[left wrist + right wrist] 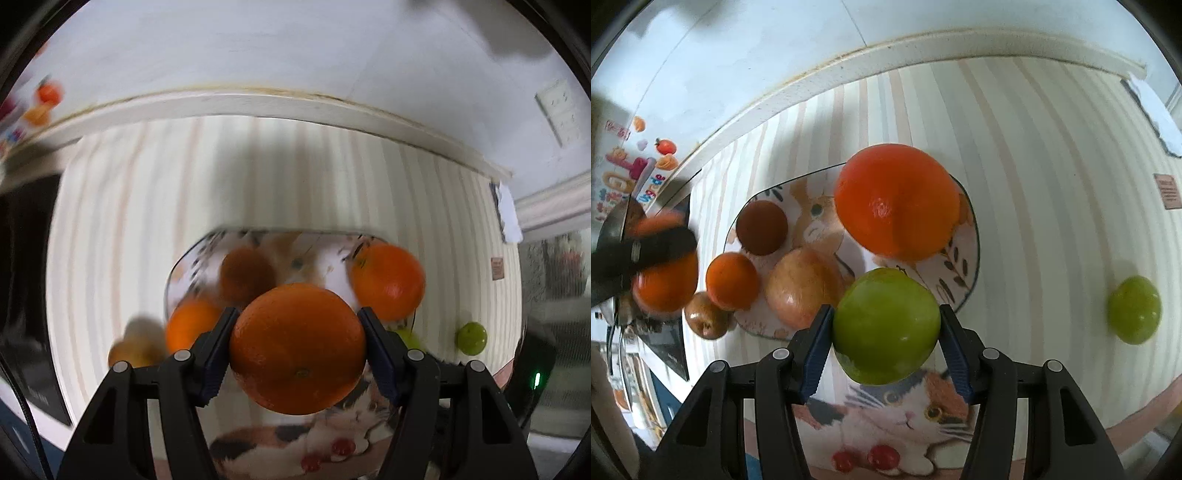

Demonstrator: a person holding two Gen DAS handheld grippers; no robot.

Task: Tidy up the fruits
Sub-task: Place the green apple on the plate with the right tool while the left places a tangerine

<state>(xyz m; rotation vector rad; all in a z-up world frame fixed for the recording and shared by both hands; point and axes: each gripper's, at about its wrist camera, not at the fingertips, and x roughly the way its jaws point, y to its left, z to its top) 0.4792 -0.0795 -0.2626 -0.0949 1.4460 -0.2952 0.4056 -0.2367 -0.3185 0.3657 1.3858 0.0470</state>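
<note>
Left gripper [297,332] clamped on an orange [297,349], held above the cat plate [967,273]. Right gripper [886,334] clamped on a green apple [886,325] at plate's near edge. Plate already holds approx. 4 fruits; brown apple [705,315] & 2nd green apple [1134,309] sit on the cloth, not yet sorted. Looks ~halfway.

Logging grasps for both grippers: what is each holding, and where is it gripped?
Left gripper clamps an orange across its sides. Right gripper clamps a green apple across its sides.
</note>
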